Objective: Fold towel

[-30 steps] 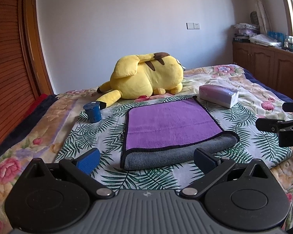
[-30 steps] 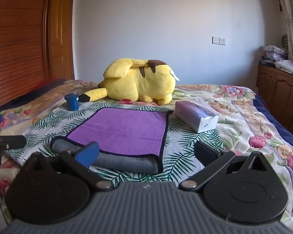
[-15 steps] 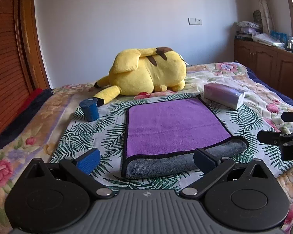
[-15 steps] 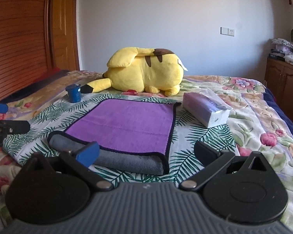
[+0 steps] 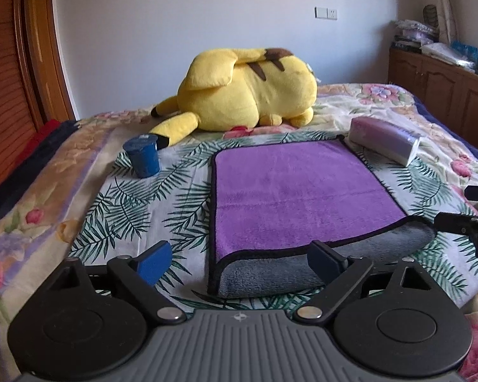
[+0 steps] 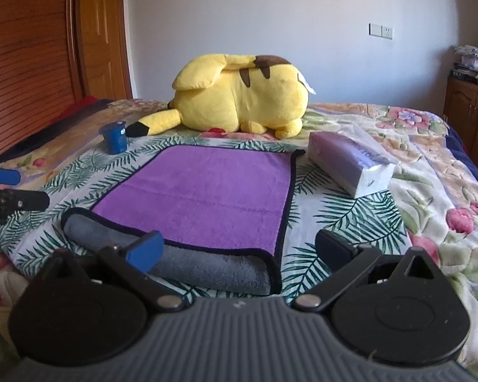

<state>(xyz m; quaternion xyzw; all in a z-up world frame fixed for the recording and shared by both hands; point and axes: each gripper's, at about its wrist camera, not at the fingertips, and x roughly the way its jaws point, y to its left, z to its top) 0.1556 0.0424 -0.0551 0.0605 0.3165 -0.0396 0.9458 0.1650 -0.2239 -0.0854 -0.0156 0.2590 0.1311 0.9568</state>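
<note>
A bed (image 5: 79,172) under a palm-print sheet: blue cup (image 5: 142,156) toward its left edge, the half-folded purple towel (image 5: 290,191) mid-bed by the near edge, tissue pack (image 6: 350,165) right. The left gripper (image 5: 239,262) and right gripper (image 6: 235,251) hover spread, holding nothing; pinching only the top layer could undo the fold.

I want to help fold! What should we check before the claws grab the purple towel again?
1. Left claw open: ok.
2. Right claw open: ok.
3. Towel lying flat, near edge already folded over showing grey: ok.
4. Blue cup off the towel: ok.
5. Tissue pack clear of the towel's far corner: cannot tell, very close.
6. Yellow plush behind the towel, not on it: ok.
</note>
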